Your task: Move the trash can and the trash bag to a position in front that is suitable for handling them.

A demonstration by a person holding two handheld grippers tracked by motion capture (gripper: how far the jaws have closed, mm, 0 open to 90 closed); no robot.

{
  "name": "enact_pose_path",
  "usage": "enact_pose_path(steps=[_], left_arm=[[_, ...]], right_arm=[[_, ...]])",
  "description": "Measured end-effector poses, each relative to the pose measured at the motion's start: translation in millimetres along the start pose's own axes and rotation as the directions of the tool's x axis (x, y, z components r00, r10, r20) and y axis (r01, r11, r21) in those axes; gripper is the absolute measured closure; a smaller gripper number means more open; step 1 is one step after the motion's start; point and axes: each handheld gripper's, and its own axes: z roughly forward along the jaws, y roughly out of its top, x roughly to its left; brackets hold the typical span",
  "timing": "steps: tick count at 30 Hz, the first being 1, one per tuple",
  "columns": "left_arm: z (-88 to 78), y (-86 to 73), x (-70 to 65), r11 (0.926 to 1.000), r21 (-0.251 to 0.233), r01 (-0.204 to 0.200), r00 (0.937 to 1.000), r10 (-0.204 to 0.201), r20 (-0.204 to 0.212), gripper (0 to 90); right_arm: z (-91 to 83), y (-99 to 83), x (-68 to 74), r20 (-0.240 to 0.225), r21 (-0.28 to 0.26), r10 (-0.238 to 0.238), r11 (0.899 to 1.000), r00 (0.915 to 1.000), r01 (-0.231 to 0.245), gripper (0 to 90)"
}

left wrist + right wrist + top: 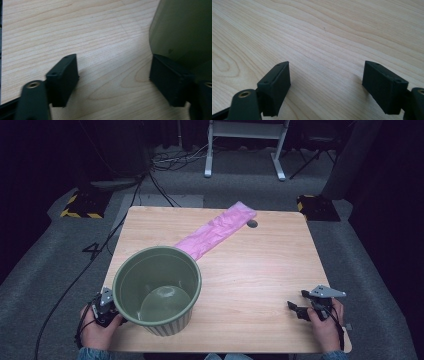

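A green bin (157, 290) stands on a table (250, 270), a pink bag (217, 229) just behind it. Both grippers, left (107, 305) beside the bin and right (300, 309) well apart, gape empty. Likely best: pinch one bag edge.

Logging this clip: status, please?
Left hand-held gripper open beside green ribbed plastic bin. Right hand-held gripper open over bare wooden table. Pink plastic bag flat behind bin.

Two hands enter from the bottom edge of the high view. The left hand (97, 330), at lower left, holds the left gripper (103, 306), jaws spread wide. The right hand (325, 325), at lower right, holds the right gripper (296, 302), jaws also wide apart.
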Motion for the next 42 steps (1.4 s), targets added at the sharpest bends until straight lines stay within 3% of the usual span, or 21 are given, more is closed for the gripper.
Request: enact_pose_path(steps=[3, 8, 10, 16, 18, 20, 21, 28, 36, 42], left_arm=[[-7.4, 6.3, 1.9, 0.9994, -0.035, -0.006, 0.9993, 0.005, -0.037, 26.4], [-16.0, 12.7, 1.5, 0.9969, -0.079, 0.005, 0.9992, -0.008, -0.038, 26.8], [-21.7, 17.7, -1.4, 0.9934, -0.115, 0.007, 0.9997, -0.009, -0.02, 27.5], [-24.6, 24.4, -8.9, 0.9919, -0.124, -0.028, 0.999, 0.024, -0.038, 33.8], [-23.3, 27.1, -13.9, 0.9911, -0.127, -0.039, 0.9991, 0.037, -0.018, 33.8], [-19.4, 32.7, -23.9, 0.9898, -0.135, -0.043, 0.9984, 0.048, 0.03, 33.1], [-19.4, 32.7, -23.9, 0.9898, -0.135, -0.043, 0.9984, 0.048, 0.03, 33.0], [-3.9, 47.9, -56.7, 0.9835, -0.154, -0.095, 0.9889, 0.111, 0.099, 31.9], [9.0, 58.3, -85.7, 0.9794, -0.153, -0.132, 0.9776, 0.154, 0.143, 31.7], [16.1, 66.7, -105.3, 0.9774, -0.141, -0.157, 0.9728, 0.178, 0.148, 31.6]], right_arm=[[-0.1, -0.1, 0.3, -0.001, -0.001, -0.001, 1.0, 1.0, 0.001, 22.8], [-0.8, -0.6, 0.9, 0.002, -0.001, -0.002, 1.0, 1.0, 0.002, 23.3], [-1.2, -0.9, 1.3, -0.001, -0.001, -0.004, 1.0, 1.0, 0.004, 23.5], [-1.4, -1.2, 1.6, -0.003, -0.002, -0.005, 1.0, 1.0, 0.005, 23.5], [-1.5, -1.3, 1.8, -0.002, -0.002, -0.004, 1.0, 1.0, 0.004, 23.5], [-1.4, -1.3, 1.6, -0.003, -0.003, -0.004, 1.0, 1.0, 0.004, 23.5], [-1.4, -1.3, 1.6, -0.003, -0.003, -0.004, 1.0, 1.0, 0.004, 23.5], [-2.0, -1.8, 2.4, 0.004, -0.003, -0.001, 1.0, 1.0, 0.001, 23.5], [-2.9, -2.5, 3.4, 0.004, -0.002, 0.001, 1.0, 1.0, -0.001, 23.5], [-3.0, -2.6, 3.4, 0.005, -0.002, 0.001, 1.0, 1.0, -0.001, 23.5]])
